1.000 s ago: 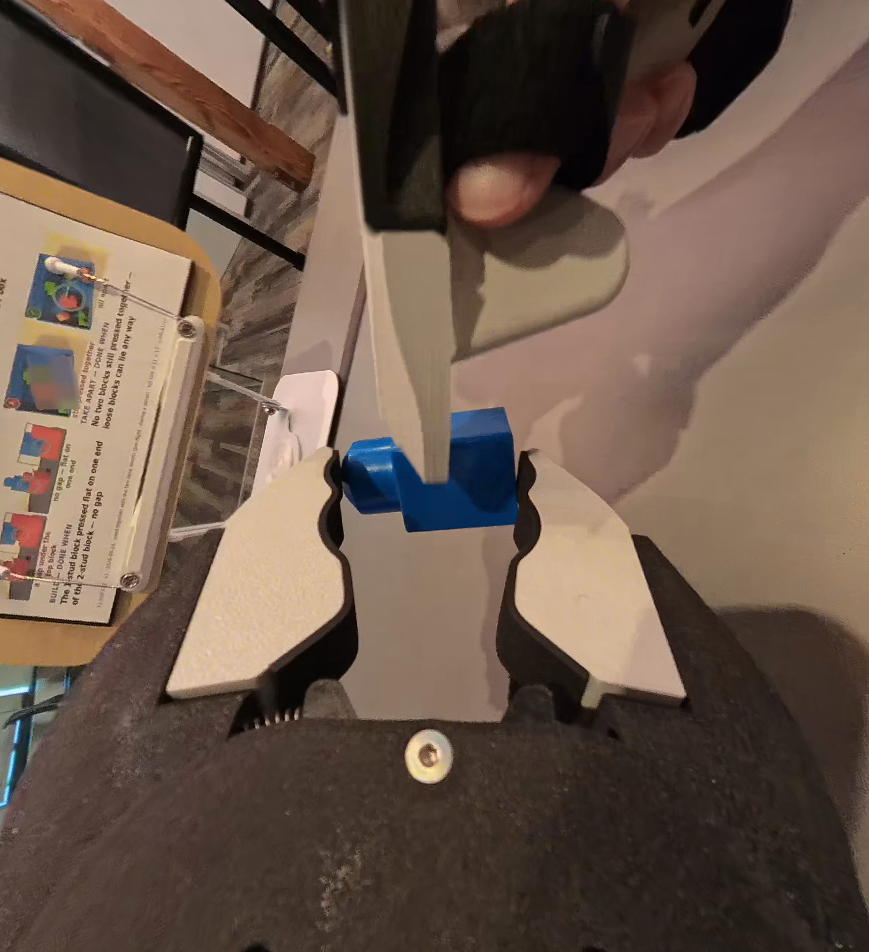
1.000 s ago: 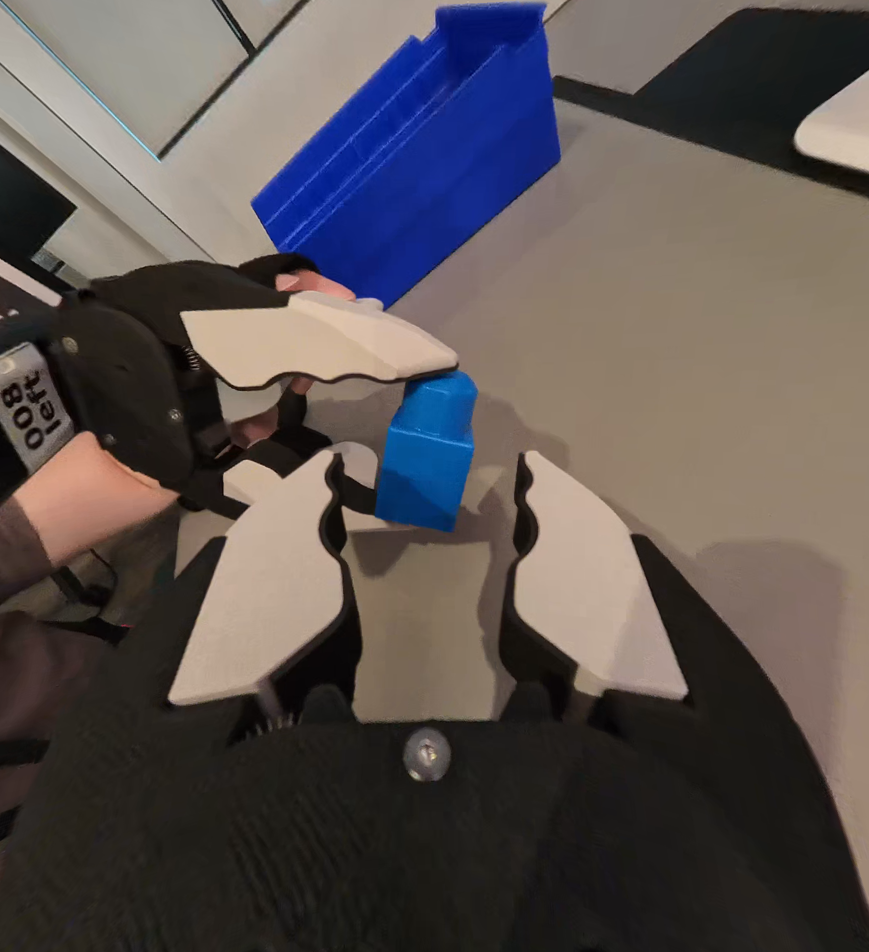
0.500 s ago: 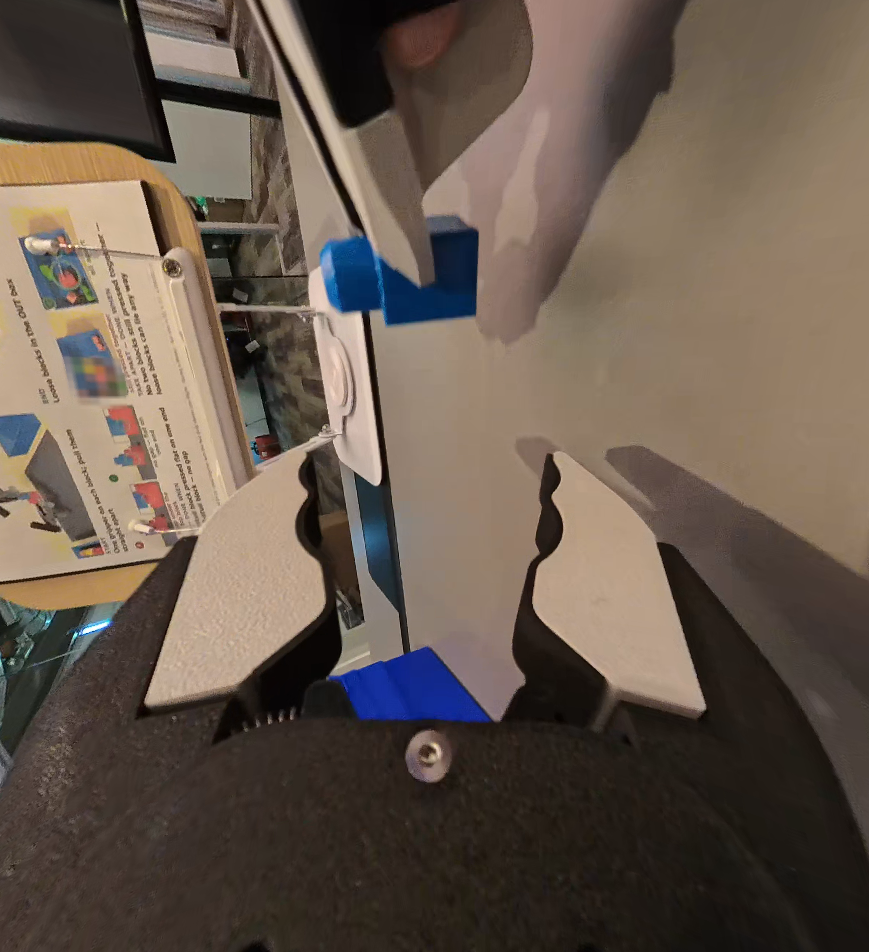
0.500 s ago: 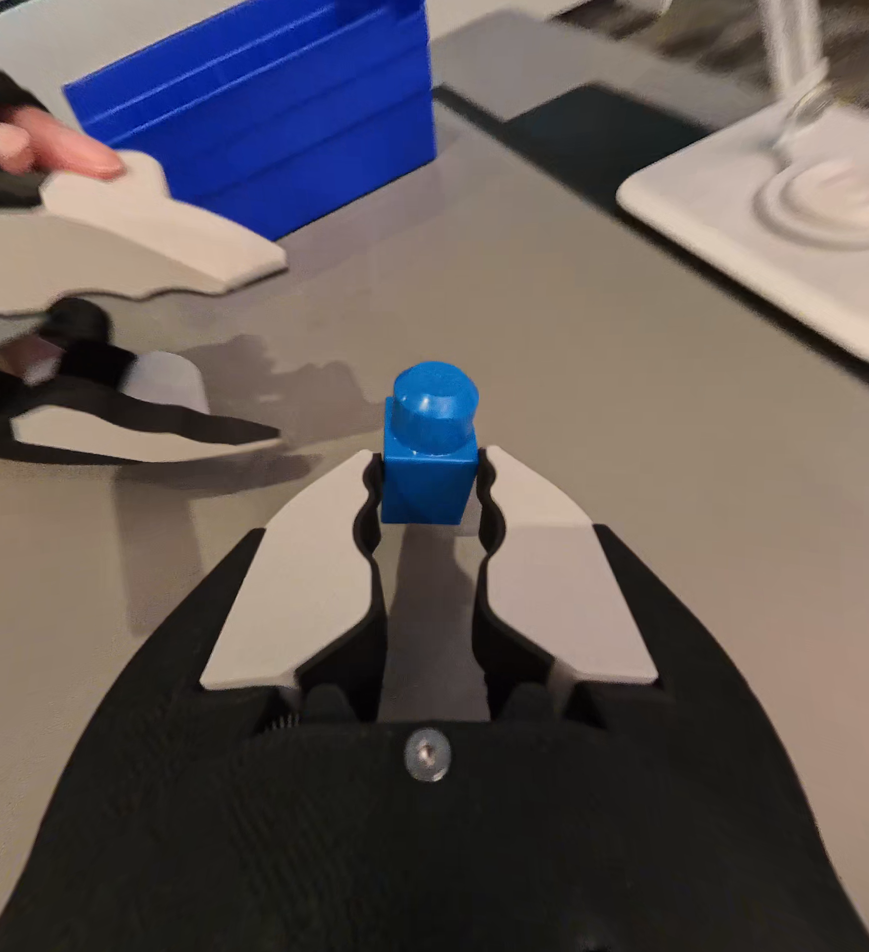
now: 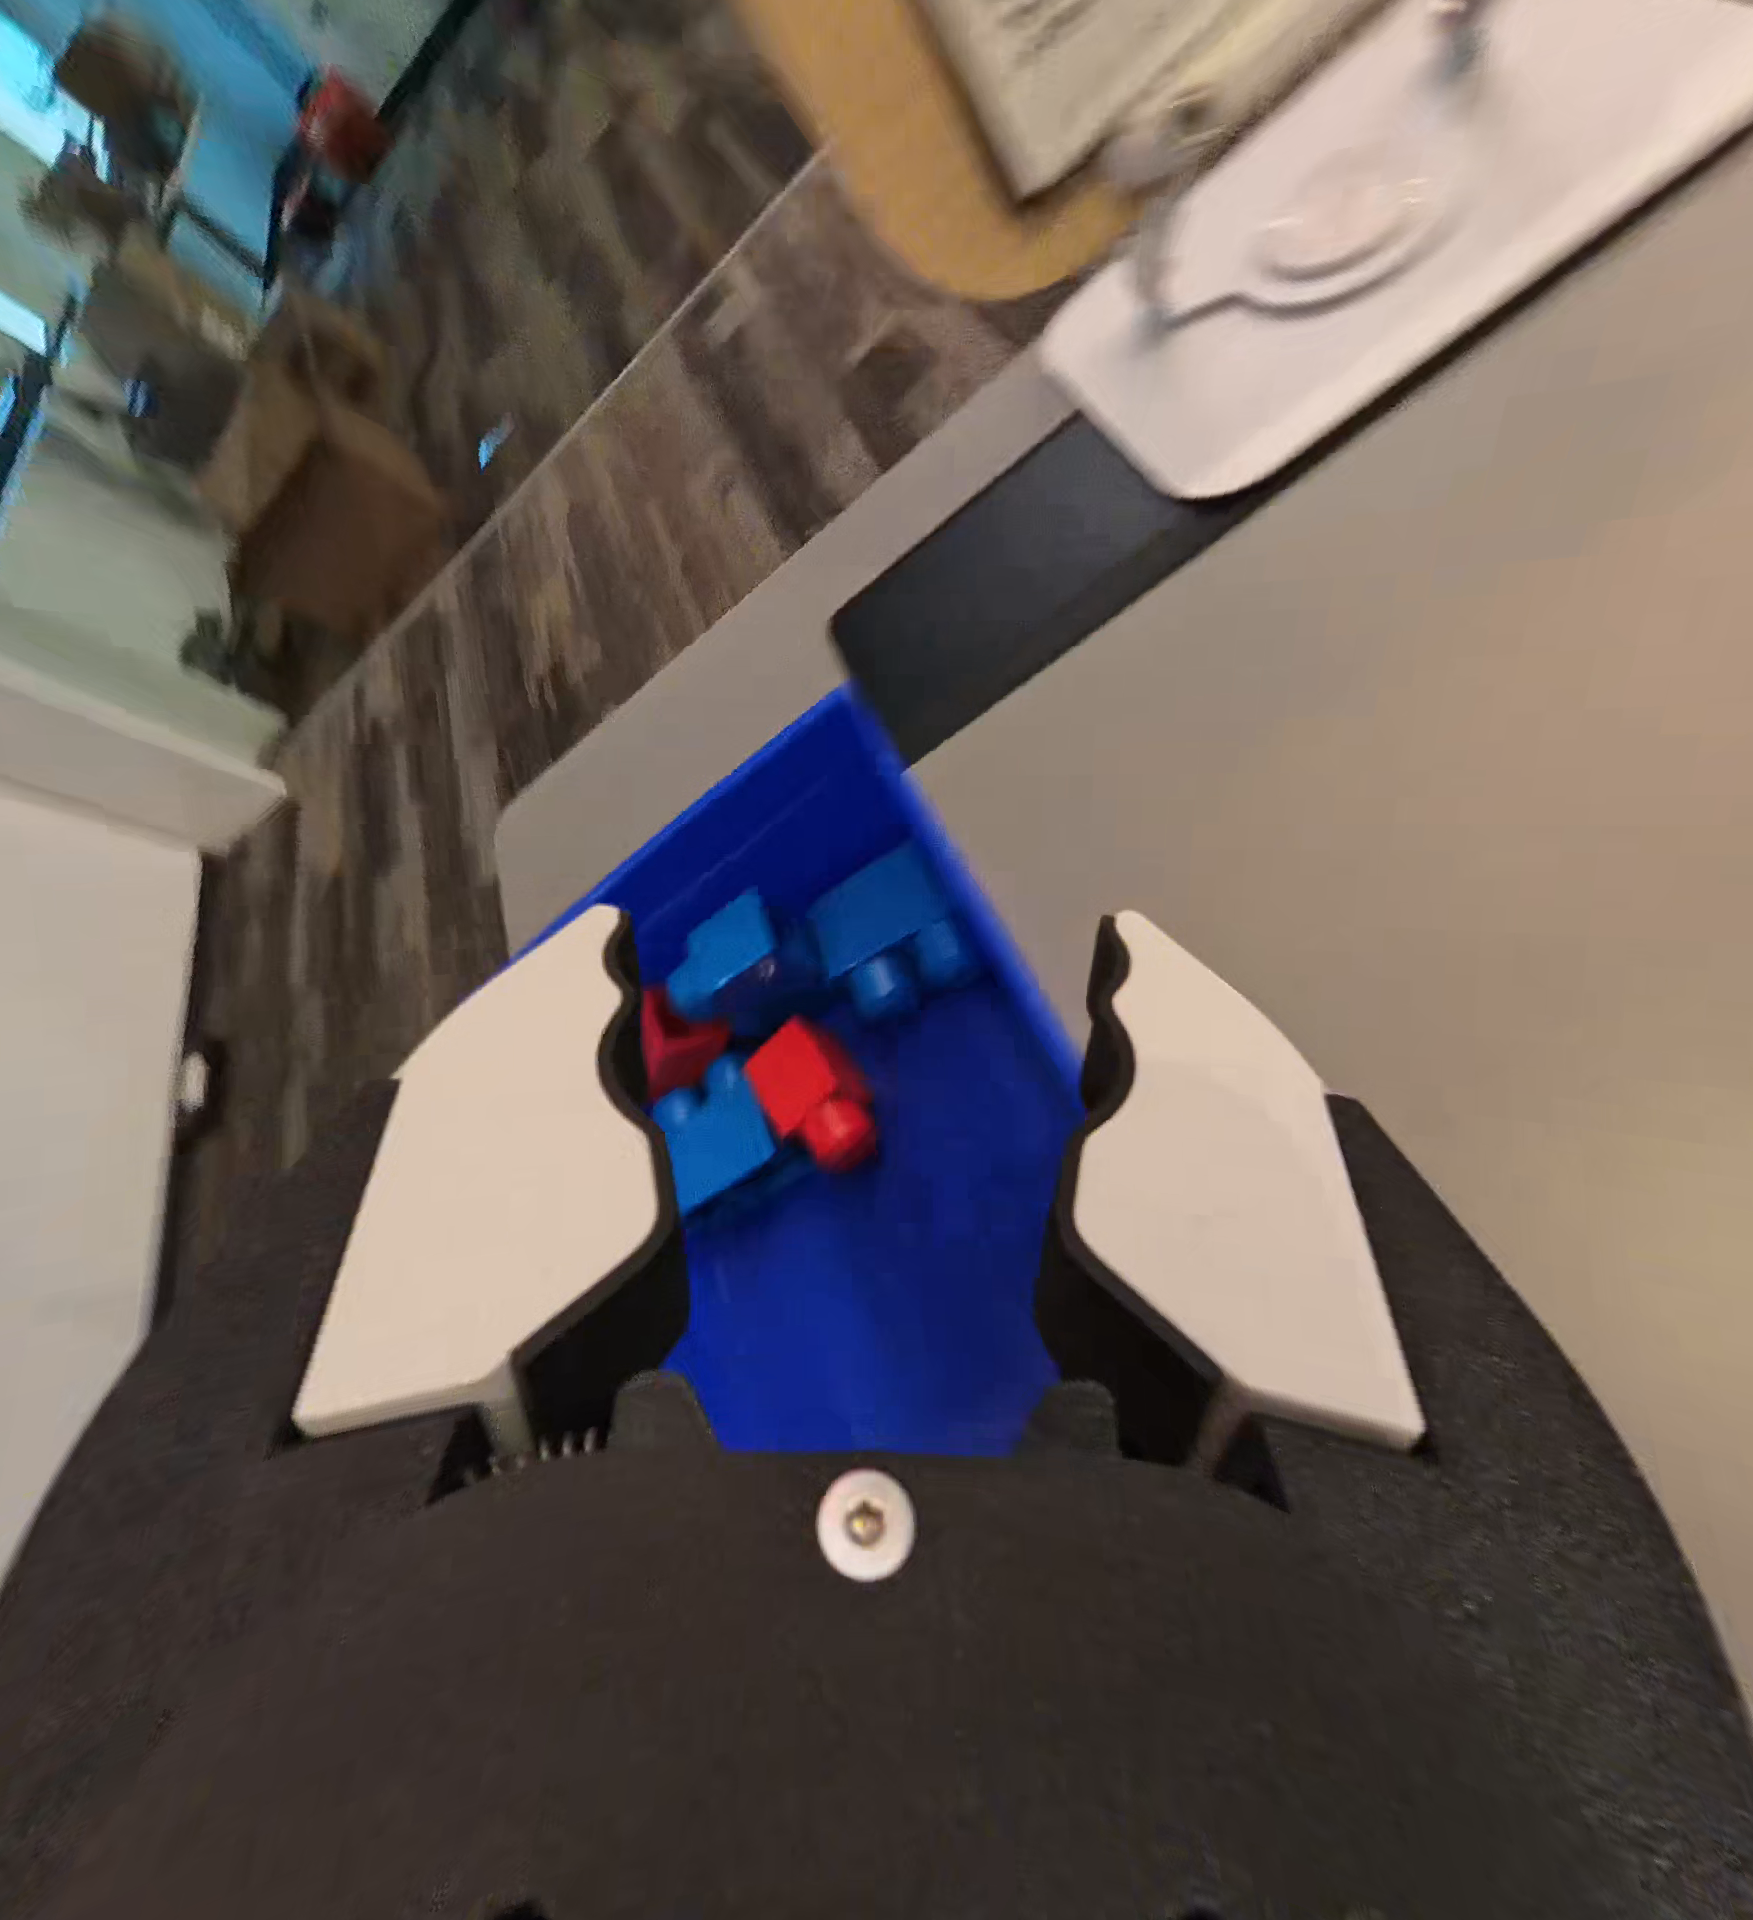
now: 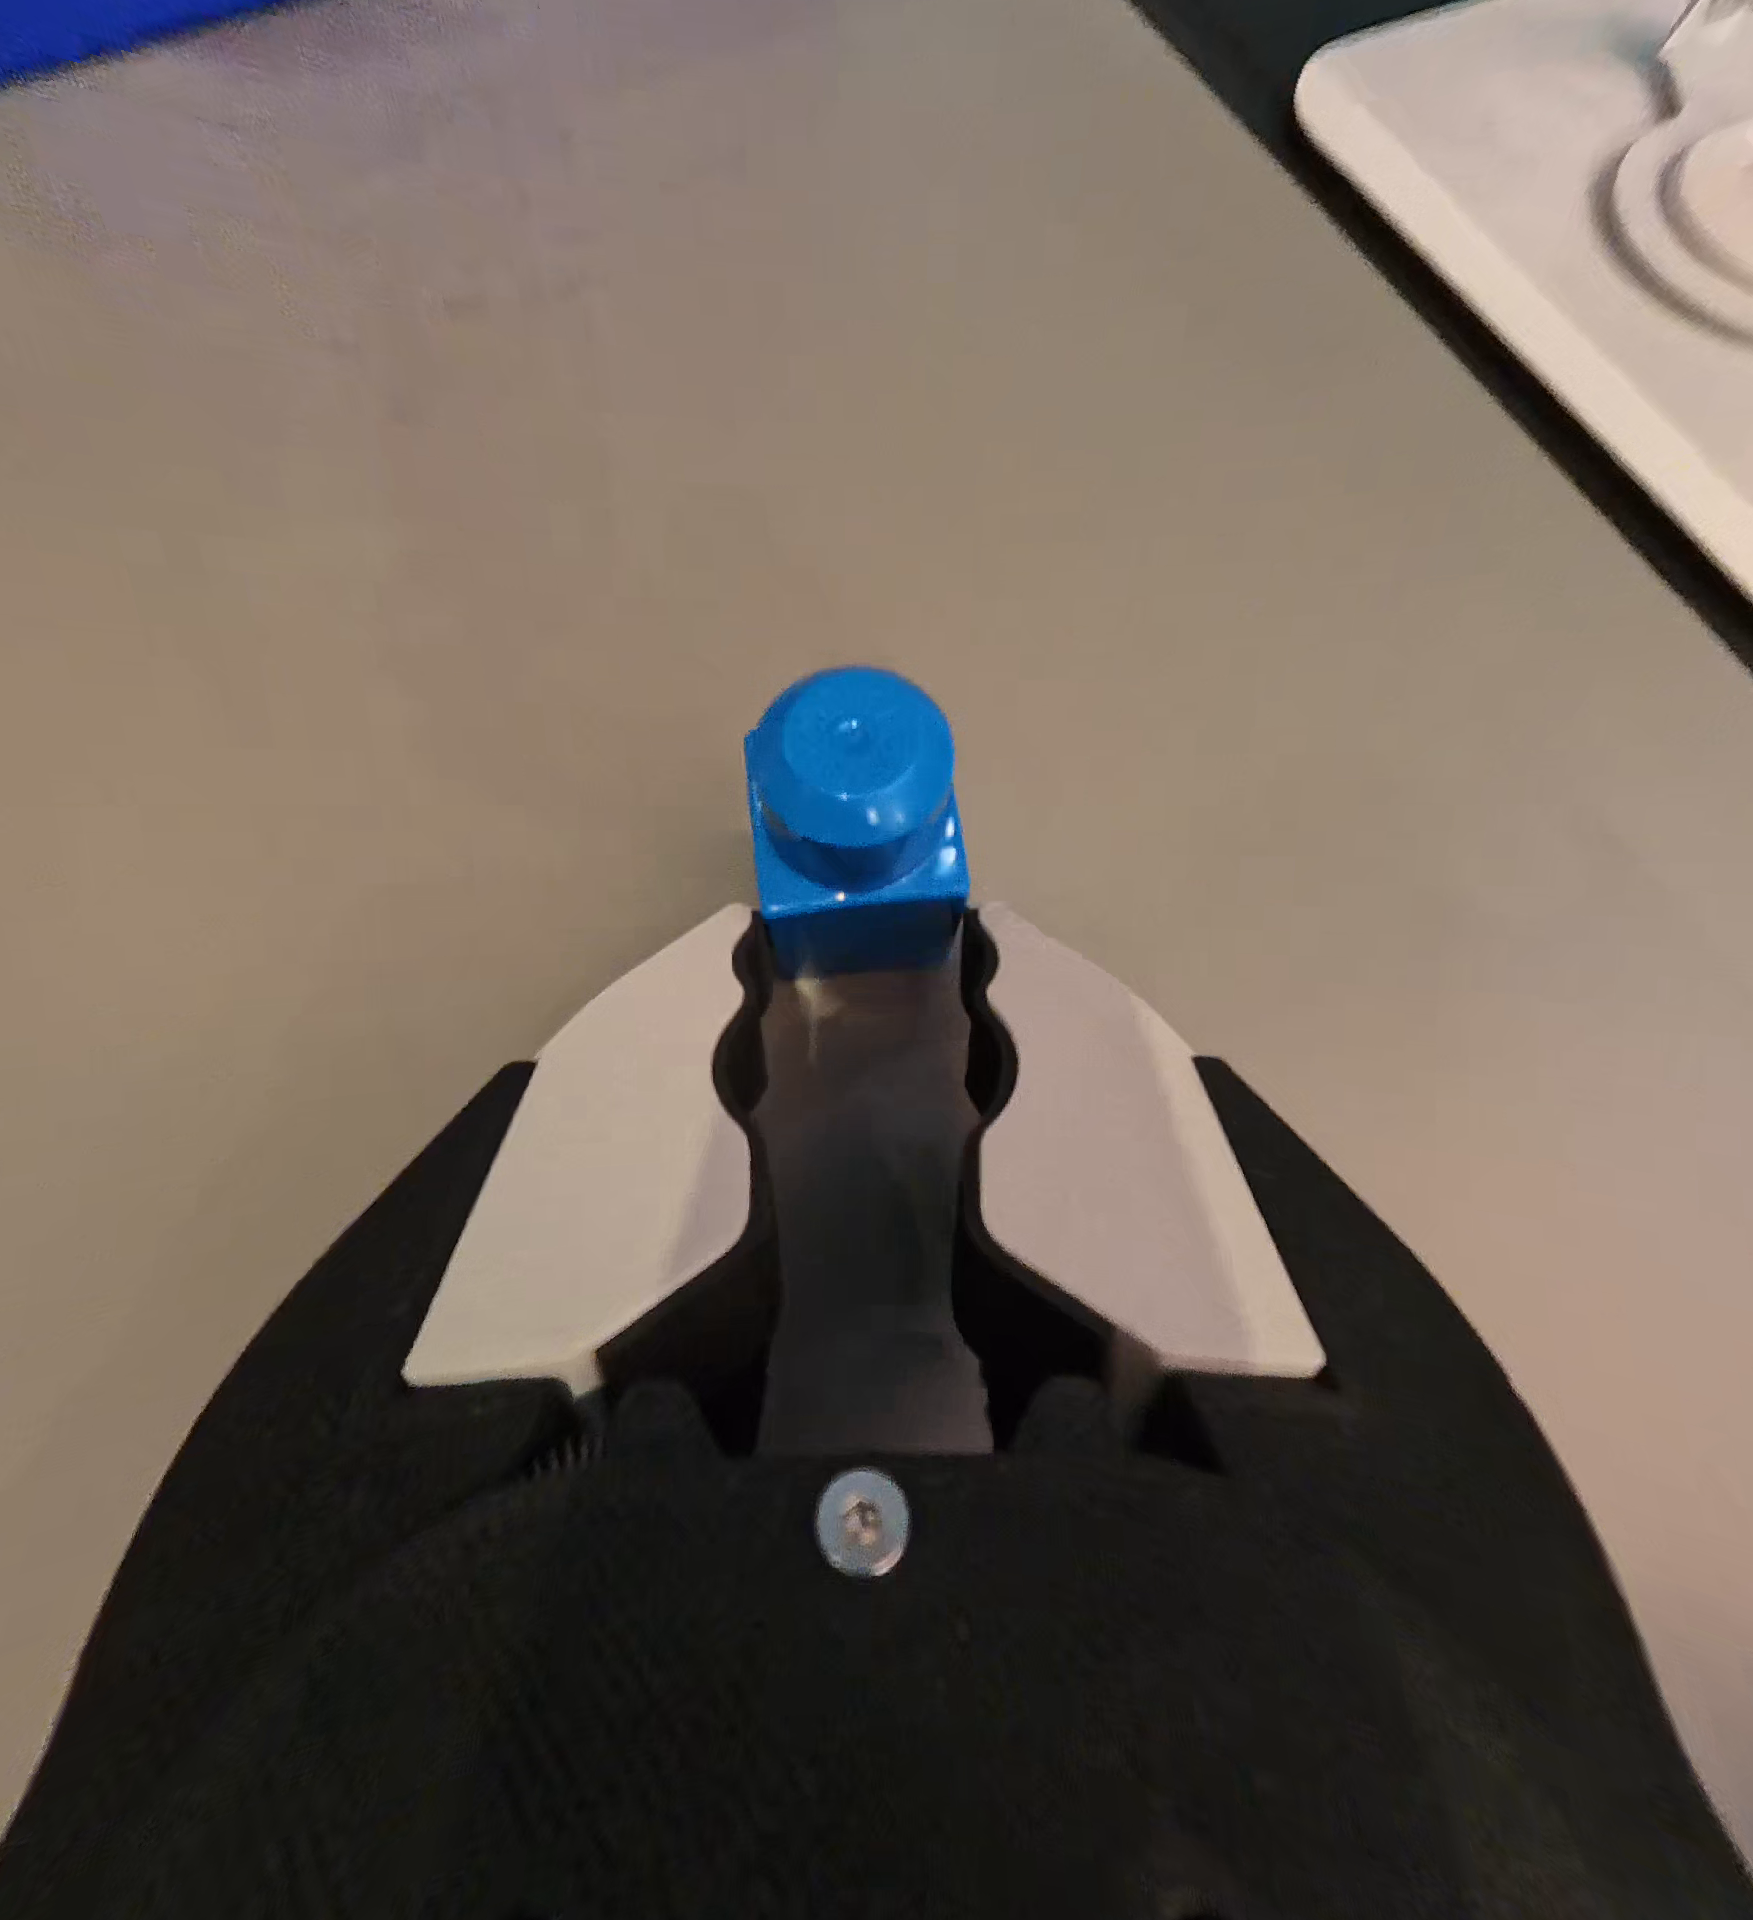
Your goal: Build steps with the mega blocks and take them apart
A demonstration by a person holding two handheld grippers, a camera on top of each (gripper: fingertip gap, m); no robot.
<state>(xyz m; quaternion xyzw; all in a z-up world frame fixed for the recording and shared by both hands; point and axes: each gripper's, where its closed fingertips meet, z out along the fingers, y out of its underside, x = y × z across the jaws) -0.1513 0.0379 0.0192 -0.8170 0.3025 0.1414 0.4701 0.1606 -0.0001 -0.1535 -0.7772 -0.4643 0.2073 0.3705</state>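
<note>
**Blue block clamped in right gripper; left gripper spread over bin**

Single-stud blue block (image 6: 856, 831): pinched at the base between the tips of the right gripper (image 6: 864, 935), stud up and leaning toward the camera. Held over the bare grey table (image 6: 436, 520); contact between block and table cannot be told, underside hidden by the fingers.

Blue bin (image 5: 997, 997): seen from above in the left wrist view, on the table. Contents, all loose at the far end:
- red block (image 5: 799, 1086), single stud, lying on its side;
- dark red block (image 5: 674, 1044), partly hidden behind the left finger;
- blue blocks (image 5: 810, 945), several, tumbled against one another; exact count hard to make out through blur.

Near part of the bin floor bare; near wall hidden by the gripper body.

Left gripper (image 5: 856, 956): fingers spread wide, nothing between them, poised above the bin and pointing down into it.

Right gripper: aimed down and forward at the table, well apart from the bin, of which only a blue corner (image 6: 20, 42) shows at the top left edge.

White tray (image 6: 1578, 312): at the table's far right, cut off by the frame, round recess in it. Beyond the table in the left wrist view, blurred: wood-pattern floor (image 5: 539, 520) and tan board (image 5: 955, 208).
</note>
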